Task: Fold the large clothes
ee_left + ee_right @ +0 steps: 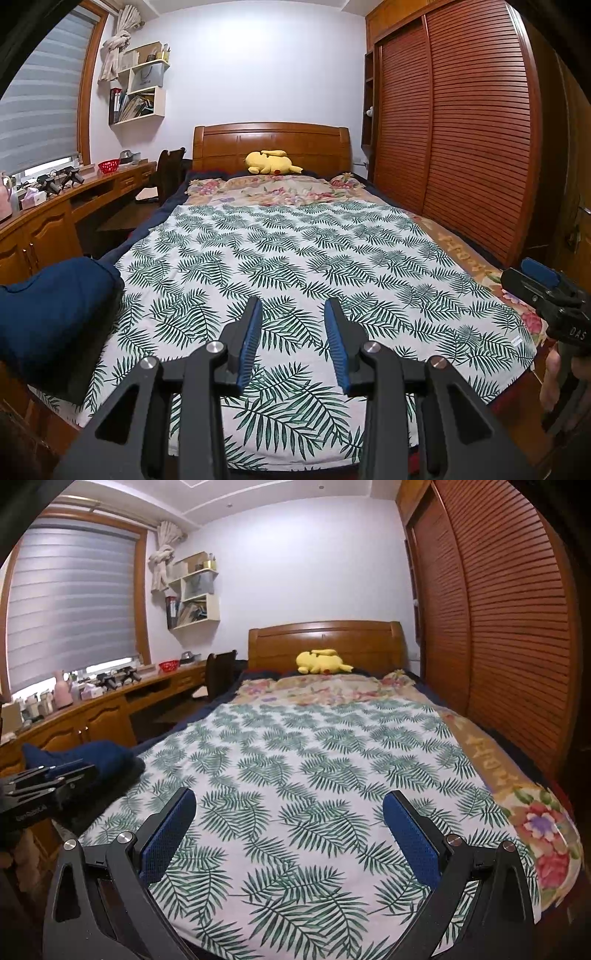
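A large white cloth with green fern leaves (295,258) lay spread flat over the bed (476,258), and it covered most of the mattress from the foot end up to the floral blanket (273,190) near the wooden headboard (271,146); a yellow plush toy (271,162) rested just in front of the headboard. The left tongs (293,306) hovered above the near end of the cloth, close to the foot of the bed; their blue pads stood partly apart with nothing between them. The right tongs (289,799) hung over the same near end of the cloth, on its right side; their fingers were spread wide and they pinched nothing. A dark blue bundle of fabric (55,306) lay at the left edge of the cloth, near the foot of the bed; I could not tell what piece it was. A wooden worktop (55,199) ran along the left of the bed under the window, with a red bowl (109,166) on it; a louvred wardrobe (461,129) stood on the right side of the bed.
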Tool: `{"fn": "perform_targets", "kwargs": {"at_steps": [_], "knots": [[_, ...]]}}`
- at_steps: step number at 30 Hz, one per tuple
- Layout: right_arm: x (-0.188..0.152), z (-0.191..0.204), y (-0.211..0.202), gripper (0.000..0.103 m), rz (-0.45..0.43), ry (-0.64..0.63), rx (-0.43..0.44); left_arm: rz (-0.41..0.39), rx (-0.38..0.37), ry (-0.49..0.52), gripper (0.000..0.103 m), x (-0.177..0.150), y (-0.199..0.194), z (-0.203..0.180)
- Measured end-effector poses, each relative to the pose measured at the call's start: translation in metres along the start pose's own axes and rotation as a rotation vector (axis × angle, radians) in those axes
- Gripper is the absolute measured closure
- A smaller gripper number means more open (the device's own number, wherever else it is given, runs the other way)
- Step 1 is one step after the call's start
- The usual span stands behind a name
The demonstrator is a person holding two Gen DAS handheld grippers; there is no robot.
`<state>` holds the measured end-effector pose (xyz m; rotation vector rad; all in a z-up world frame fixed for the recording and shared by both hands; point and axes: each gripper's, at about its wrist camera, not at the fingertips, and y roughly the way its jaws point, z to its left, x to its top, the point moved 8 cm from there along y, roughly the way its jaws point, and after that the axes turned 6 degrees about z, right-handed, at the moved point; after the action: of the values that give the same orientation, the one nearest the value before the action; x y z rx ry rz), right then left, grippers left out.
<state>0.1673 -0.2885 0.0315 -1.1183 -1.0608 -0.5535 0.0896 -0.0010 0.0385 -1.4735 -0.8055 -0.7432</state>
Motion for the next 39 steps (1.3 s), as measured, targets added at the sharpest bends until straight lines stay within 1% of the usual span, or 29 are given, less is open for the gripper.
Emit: {"fn": "perform_targets", "kwargs": {"at_steps": [39], "knots": [[0.0013, 0.0045, 0.0018, 0.000, -0.005, -0.014, 0.002, -0.010, 0.005, 0.006, 0.068, -0.0015, -0.0033, -0.0023]]}}
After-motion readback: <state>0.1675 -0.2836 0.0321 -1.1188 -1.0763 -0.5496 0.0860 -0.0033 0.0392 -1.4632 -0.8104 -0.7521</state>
